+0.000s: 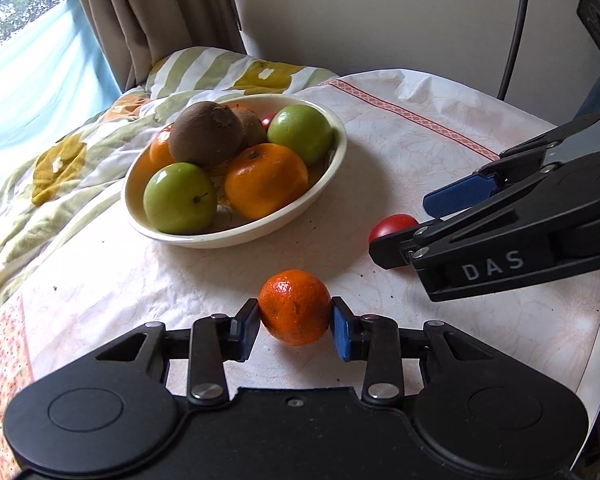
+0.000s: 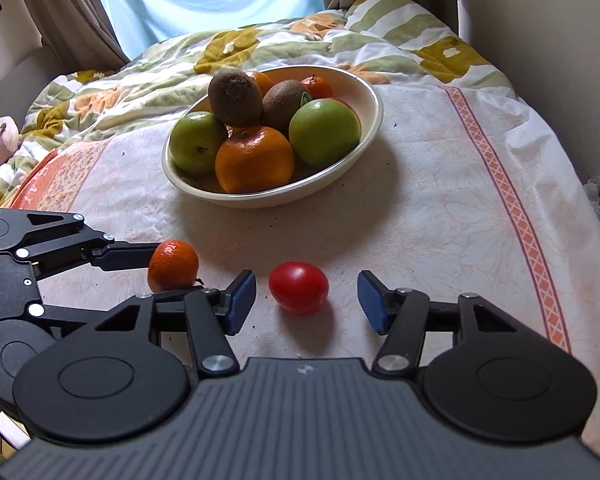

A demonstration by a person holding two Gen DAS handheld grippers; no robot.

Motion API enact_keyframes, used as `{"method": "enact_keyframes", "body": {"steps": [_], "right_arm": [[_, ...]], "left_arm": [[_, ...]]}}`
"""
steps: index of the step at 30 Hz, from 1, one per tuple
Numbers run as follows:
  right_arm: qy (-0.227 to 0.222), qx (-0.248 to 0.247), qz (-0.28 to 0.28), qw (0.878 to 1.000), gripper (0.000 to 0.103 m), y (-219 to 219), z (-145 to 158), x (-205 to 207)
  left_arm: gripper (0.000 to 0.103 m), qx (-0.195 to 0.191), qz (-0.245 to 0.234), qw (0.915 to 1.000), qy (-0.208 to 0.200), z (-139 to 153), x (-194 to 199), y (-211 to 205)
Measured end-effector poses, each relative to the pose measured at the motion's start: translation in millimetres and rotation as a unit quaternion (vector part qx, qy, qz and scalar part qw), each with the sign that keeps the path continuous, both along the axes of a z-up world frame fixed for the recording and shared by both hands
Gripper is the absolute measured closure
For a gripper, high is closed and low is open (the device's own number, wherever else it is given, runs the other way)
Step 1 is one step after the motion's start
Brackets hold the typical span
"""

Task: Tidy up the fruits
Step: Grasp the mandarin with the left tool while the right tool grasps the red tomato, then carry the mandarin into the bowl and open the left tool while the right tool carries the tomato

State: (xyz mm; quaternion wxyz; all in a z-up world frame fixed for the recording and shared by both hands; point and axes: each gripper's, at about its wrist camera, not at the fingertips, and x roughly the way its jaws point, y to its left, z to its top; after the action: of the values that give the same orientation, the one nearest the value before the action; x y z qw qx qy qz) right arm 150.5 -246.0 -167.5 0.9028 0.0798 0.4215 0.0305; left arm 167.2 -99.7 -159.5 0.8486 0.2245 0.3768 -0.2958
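Left gripper (image 1: 295, 326) clamped on a mandarin (image 1: 295, 306) resting on the cloth (image 1: 400, 152), pads pressed to both sides. Right gripper (image 2: 307, 301) open around a tomato (image 2: 299, 288), clear gaps either side, seen plainly only from the right wrist; from the left wrist, tomato (image 1: 392, 225) half hidden behind a finger. Beyond, a bowl (image 2: 370, 128) heaped with kiwis, green apples and oranges. Duvet (image 2: 260, 46) and window at the back.

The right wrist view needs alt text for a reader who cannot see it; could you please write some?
The right gripper straddles a red tomato on the tablecloth, its pads clear of it. At left, the left gripper grips a mandarin; behind stands a cream bowl of fruit.
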Motion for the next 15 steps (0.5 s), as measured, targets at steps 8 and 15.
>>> {"method": "enact_keyframes", "body": {"steps": [8, 15], "right_arm": [[0.012, -0.024, 0.011, 1.0, 0.054, 13, -4, 6], [0.004, -0.019, 0.013, 1.0, 0.054, 13, 14, -4]], "left_arm": [[0.062, -0.009, 0.026, 0.9996, -0.003, 9, -7, 13], [0.062, -0.02, 0.046, 0.9987, -0.01, 29, -20, 19]]}}
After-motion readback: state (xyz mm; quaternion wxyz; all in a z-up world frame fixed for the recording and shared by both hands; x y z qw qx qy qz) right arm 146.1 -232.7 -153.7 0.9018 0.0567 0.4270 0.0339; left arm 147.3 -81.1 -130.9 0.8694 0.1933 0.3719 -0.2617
